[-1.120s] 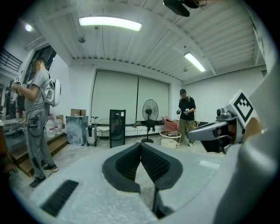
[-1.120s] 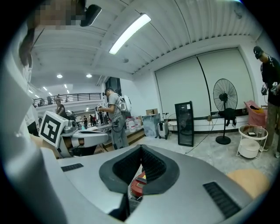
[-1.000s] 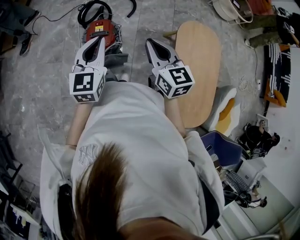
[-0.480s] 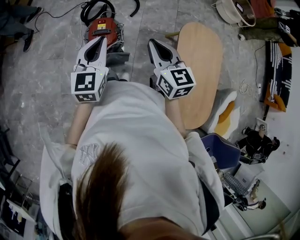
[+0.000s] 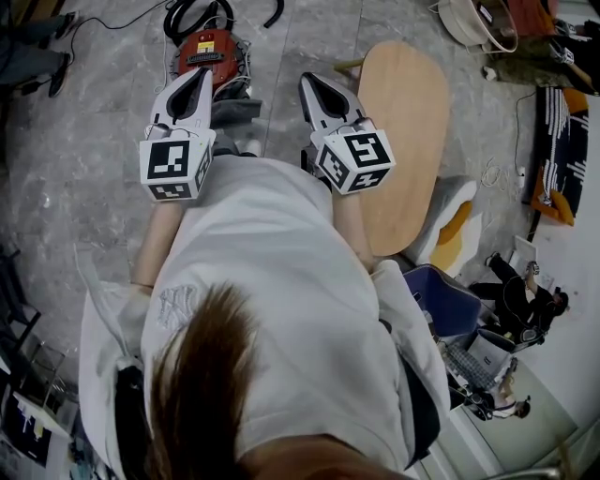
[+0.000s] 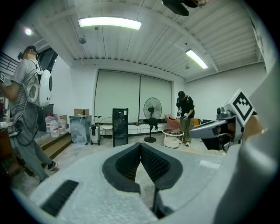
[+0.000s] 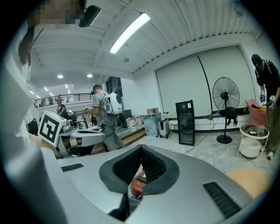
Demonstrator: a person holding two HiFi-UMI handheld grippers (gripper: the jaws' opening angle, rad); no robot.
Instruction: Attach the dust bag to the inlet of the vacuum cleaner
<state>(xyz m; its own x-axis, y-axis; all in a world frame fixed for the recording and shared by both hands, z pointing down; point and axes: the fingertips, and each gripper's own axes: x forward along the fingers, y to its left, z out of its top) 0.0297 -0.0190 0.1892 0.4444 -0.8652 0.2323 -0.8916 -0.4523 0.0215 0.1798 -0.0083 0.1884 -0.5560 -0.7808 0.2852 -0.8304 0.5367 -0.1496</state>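
Note:
The red vacuum cleaner [image 5: 208, 49] lies on the grey floor ahead of me, its black hose [image 5: 192, 13] coiled behind it. A grey piece [image 5: 236, 111] rests against its near side; I cannot tell whether this is the dust bag. My left gripper [image 5: 201, 77] is held level before my chest, shut and empty, its tip over the vacuum's near edge. The right gripper [image 5: 310, 81] is beside it, also shut and empty. In the right gripper view the vacuum [image 7: 139, 183] shows below the closed jaws, and the left gripper [image 7: 76, 139] is at the left.
An oval wooden table [image 5: 403, 112] stands to the right of the grippers. Beside it are a white and orange cushion [image 5: 452, 225] and a blue bin [image 5: 448, 298]. A standing fan [image 6: 152, 110], a black cabinet [image 6: 120, 126] and other people [image 6: 27, 100] are further off.
Both grippers stay shut and in place. The head view has tilted slightly, so the vacuum sits a little higher in the picture.

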